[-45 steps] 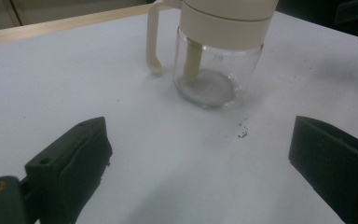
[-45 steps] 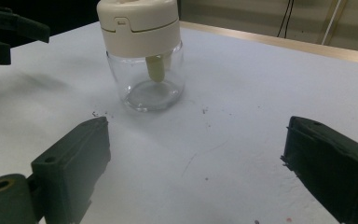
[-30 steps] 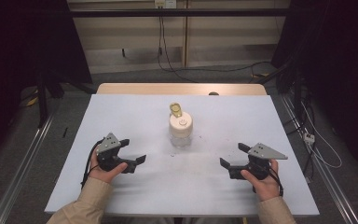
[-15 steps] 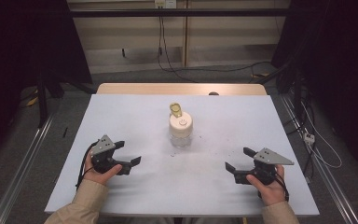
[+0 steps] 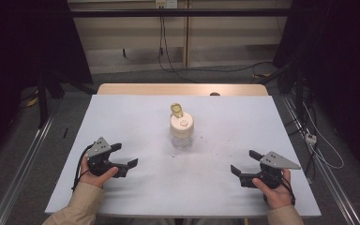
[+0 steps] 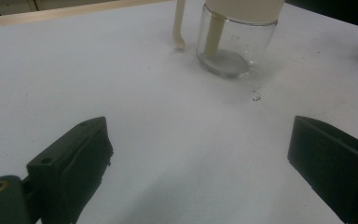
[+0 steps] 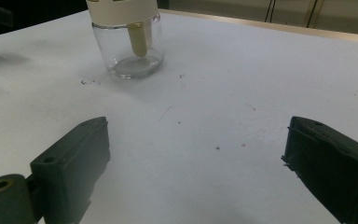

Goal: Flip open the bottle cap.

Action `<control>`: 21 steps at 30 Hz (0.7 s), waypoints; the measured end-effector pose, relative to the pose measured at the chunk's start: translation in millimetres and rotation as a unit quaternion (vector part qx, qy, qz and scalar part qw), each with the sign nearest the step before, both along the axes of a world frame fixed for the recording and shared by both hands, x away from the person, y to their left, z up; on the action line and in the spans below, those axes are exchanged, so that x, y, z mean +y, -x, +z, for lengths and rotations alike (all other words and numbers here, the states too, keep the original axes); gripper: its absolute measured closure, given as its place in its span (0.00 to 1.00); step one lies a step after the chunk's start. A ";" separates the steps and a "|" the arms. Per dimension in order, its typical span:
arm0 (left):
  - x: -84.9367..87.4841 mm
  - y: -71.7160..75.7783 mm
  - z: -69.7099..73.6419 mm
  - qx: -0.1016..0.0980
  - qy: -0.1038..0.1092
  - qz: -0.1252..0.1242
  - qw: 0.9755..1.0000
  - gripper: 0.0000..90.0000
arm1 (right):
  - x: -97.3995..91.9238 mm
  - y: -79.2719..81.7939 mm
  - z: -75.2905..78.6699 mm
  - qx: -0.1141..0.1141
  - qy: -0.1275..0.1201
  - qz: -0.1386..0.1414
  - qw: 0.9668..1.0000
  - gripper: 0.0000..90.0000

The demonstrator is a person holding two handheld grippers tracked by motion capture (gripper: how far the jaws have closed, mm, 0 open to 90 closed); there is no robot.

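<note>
A clear glass jar (image 5: pixel 182 137) with a cream lid (image 5: pixel 182 123) stands at the table's middle, and a cream spoon-like tool with a yellowish end (image 5: pixel 176 110) leans against its far side. The jar (image 6: pixel 235 44) sits ahead of my left gripper, its tool handle (image 6: pixel 180 25) beside it. Ahead and left in the right gripper view stands the jar (image 7: pixel 129 44). My left gripper (image 5: pixel 124 155) is open near the front left, nothing between its jaws. My right gripper (image 5: pixel 245 161) is open near the front right, also empty. Both point inward toward the jar, well apart from it.
The white table top (image 5: pixel 136 117) has a wooden strip (image 5: pixel 178 89) along its far edge. Small dark specks (image 6: pixel 256 97) lie near the jar. Dark frame posts, rails and cables surround the table on the floor.
Both hands have drawn back toward the table's front edge and slightly outward. The jaws stay open. The jar has not moved.
</note>
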State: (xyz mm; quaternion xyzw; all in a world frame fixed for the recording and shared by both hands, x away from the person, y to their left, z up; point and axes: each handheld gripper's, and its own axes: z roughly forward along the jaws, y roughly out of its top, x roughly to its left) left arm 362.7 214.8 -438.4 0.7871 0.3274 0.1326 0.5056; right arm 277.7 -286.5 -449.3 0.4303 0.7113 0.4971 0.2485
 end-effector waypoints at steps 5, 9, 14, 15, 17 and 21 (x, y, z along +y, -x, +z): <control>4.2 2.1 0.0 -0.001 -0.001 0.001 1.000 0.06 | -3.2 2.7 0.0 -0.001 0.000 -0.005 1.000 0.07; 6.5 3.5 -0.2 -0.001 -0.003 0.003 1.000 0.06 | -3.9 4.4 -0.3 0.000 -0.002 -0.006 1.000 0.07; 9.6 5.2 -1.0 -0.001 -0.003 0.003 1.000 0.06 | -5.1 5.4 -0.7 -0.001 0.002 -0.006 1.000 0.07; 10.4 5.6 -1.1 -0.001 -0.003 0.004 1.000 0.06 | -5.3 5.7 -0.7 0.001 0.000 -0.009 1.000 0.07; 12.3 6.1 -1.2 0.000 -0.003 0.004 1.000 0.06 | -5.5 5.9 -1.1 0.001 -0.001 -0.009 1.000 0.07; 14.4 7.5 -1.4 -0.001 -0.002 0.006 1.000 0.06 | -4.7 5.4 -1.7 0.001 0.002 -0.007 1.000 0.07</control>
